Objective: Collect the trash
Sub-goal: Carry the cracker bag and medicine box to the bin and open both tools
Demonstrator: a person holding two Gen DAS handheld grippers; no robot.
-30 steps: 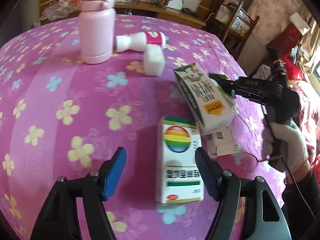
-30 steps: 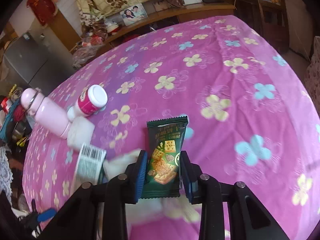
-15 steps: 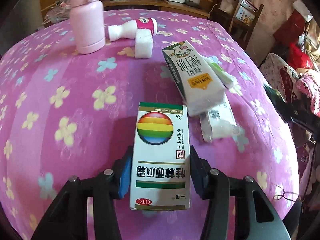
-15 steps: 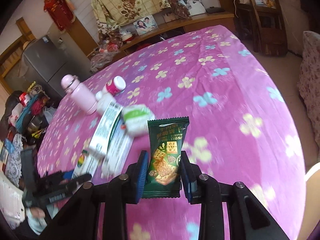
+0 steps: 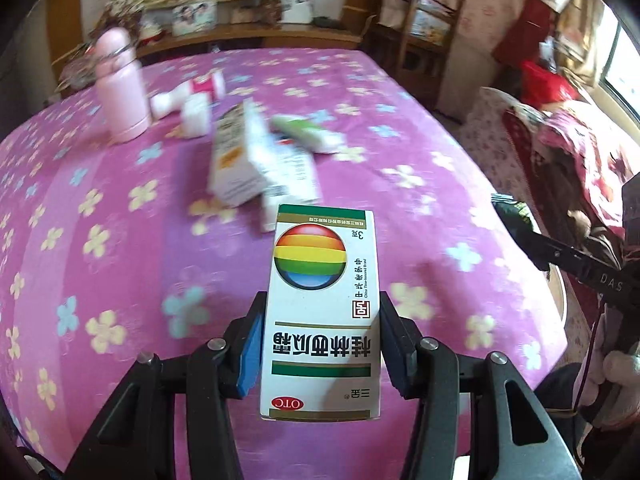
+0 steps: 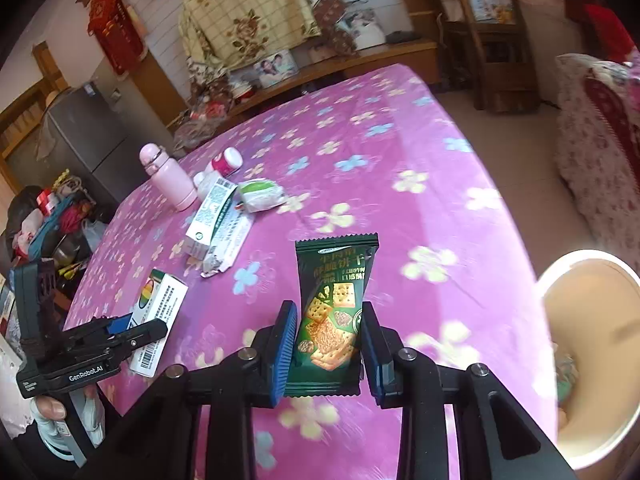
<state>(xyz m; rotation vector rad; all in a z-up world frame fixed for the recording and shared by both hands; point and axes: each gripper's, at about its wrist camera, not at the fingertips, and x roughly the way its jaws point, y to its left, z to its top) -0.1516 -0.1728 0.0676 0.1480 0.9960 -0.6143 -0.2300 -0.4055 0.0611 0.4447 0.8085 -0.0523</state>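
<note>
My left gripper (image 5: 320,344) is shut on a white medicine box with a rainbow ball (image 5: 322,304), held above the pink flowered tablecloth (image 5: 120,240). The box (image 6: 160,304) and left gripper (image 6: 120,330) also show in the right wrist view. My right gripper (image 6: 326,354) is shut on a green cracker packet (image 6: 332,320), held above the table near its right edge. A white bin (image 6: 596,356) stands beside the table at the right. A milk carton (image 5: 236,160), white wrappers (image 5: 292,176) and a green-white packet (image 5: 308,134) lie mid-table.
A pink flask (image 5: 120,88) stands at the back left, with a lying white-and-pink bottle (image 5: 188,94) and a white block (image 5: 196,118) beside it. A wooden chair (image 5: 416,36) and sideboard (image 5: 248,38) stand behind the table. A bed with floral covers (image 5: 560,148) is at the right.
My left gripper closed on the medicine box and lifted it off the table. My right gripper has pulled back with the cracker packet, and the white bin has come into view.
</note>
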